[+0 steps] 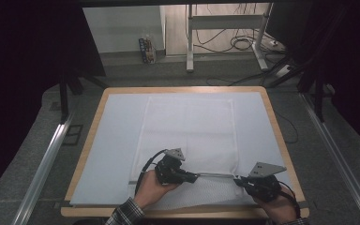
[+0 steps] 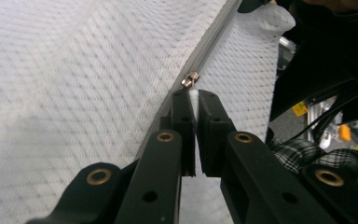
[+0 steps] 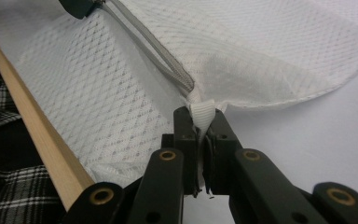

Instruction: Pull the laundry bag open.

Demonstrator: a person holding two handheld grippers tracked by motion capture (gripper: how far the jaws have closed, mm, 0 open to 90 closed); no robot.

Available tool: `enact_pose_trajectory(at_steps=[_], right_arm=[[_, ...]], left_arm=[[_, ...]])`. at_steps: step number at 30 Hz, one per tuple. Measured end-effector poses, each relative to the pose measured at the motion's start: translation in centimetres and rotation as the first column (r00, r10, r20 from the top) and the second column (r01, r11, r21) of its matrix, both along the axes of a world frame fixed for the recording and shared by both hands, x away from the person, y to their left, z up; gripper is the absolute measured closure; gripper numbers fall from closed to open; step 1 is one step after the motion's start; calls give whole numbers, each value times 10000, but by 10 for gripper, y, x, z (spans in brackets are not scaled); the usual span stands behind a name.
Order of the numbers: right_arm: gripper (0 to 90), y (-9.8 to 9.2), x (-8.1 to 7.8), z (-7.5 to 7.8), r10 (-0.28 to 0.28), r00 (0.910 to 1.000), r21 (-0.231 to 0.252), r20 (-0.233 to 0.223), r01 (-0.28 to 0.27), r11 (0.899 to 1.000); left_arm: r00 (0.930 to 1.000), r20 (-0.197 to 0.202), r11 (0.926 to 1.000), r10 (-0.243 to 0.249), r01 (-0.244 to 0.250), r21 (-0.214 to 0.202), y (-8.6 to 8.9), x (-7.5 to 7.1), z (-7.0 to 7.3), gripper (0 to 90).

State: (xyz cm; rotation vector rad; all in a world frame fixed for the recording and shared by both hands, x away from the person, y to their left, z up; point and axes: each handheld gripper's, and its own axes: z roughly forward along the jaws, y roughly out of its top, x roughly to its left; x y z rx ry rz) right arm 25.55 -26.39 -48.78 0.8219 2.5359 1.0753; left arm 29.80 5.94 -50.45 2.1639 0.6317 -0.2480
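The left gripper point(image 2: 194, 100) has its fingers clamped on the white zipper pull point(image 2: 194, 94); the right gripper point(image 3: 201, 116) pinches the webbing tab point(image 3: 202, 113). Between them the grey zipper point(image 1: 214, 175) crosses the white mesh bag point(image 1: 187, 126), flat on the bench point(image 1: 274, 119)

Both forearms come in from the near edge in the high view, in plaid sleeves, each hand wrapped around the body of its tool. The left gripper point(image 1: 193, 177) points right, toward the other hand, its jaws pressed together with only a sliver between the pads in the left gripper view. The right gripper point(image 1: 237, 180) points left, facing the first, its jaws likewise clamped nearly flush. The two tips lie level and near each other.
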Motion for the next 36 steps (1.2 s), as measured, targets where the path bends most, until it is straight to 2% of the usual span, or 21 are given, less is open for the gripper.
enact_pose_trajectory(at_steps=[23, 29, 36], right_arm=[[844, -1, 0, 1, -57, 10000, -42, 13, 57, 10000], [844, -1, 0, 1, -103, 9999, -25, -14, 103, 9999], [845, -2, 1, 1, -153, 9999, 18, -37, 153, 9999]], left_arm=[[9996, -111, 9996, 263, -262, 93, 25, -4, -2, 871], [9990, -87, 9989, 440, -438, 176, 34, -6, -2, 872], [9972, -119, 9972, 739, -738, 84, 48, -9, -1, 871]])
